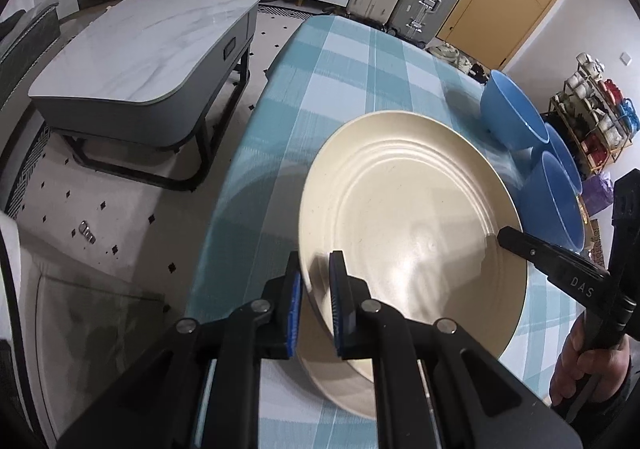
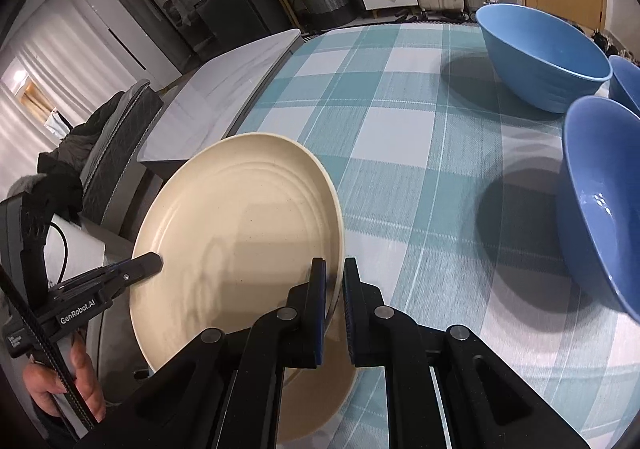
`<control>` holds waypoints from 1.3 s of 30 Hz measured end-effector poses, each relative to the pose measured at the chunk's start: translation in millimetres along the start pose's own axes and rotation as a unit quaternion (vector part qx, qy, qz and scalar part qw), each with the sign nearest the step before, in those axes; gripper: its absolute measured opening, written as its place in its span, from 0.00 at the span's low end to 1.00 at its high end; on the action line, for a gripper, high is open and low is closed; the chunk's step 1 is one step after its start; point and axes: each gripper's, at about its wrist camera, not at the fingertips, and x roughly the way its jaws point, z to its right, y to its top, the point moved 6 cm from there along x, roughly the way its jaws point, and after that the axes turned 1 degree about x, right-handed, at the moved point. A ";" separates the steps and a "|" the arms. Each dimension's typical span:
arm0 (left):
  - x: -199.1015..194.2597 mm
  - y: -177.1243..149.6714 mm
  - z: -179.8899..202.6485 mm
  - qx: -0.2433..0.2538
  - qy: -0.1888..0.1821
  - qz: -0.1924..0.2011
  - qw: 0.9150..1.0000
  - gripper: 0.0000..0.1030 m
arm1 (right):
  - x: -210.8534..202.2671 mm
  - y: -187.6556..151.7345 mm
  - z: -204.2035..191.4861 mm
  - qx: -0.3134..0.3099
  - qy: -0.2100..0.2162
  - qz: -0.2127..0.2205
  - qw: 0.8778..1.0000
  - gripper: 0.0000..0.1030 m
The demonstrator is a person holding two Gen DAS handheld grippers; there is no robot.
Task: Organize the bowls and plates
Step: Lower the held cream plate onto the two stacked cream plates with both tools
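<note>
Teal-and-white checked cloth covers the bench (image 2: 400, 129), the largest surface in view, and it carries everything the task concerns. Next in size is the cream plate (image 1: 416, 217), ridged in rings, lifted and tilted above a second cream plate (image 2: 320, 405) that lies flat on the cloth beneath it; only the lower plate's edge shows. The tilt and the pairing suggest the upper plate is being handled as part of a stack, so that the plates end up together at the near-left part of the bench.

Three blue bowls stand apart on the right side, unstacked: a far bowl (image 2: 544, 57), a near bowl (image 2: 600, 201) and a third bowl (image 2: 628, 81) cut off by the frame edge. They look untouched, so nesting them is probably still to do.

The left gripper (image 1: 316, 289) is clamped on the plate's left rim, one blue pad under and one over it. The right gripper (image 2: 334, 301) pinches the opposite rim likewise. Holding from both sides keeps a wide, smooth plate level and stops it from pivoting or slipping out of a single narrow pinch.
</note>
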 end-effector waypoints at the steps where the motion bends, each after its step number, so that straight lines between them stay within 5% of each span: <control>1: -0.9 -3.1 0.9 0.001 0.001 0.001 1.000 0.09 | -1.4 -3.7 -0.3 -0.001 0.000 0.002 1.000 0.08; 21: 12.2 -45.4 15.2 0.039 0.042 -0.024 0.998 0.12 | -4.9 -49.4 14.8 0.011 0.000 0.001 1.000 0.08; 39: 15.9 -46.5 18.1 0.061 0.050 -0.033 0.996 0.15 | -6.2 -56.6 8.6 -0.016 -0.037 -0.001 0.999 0.09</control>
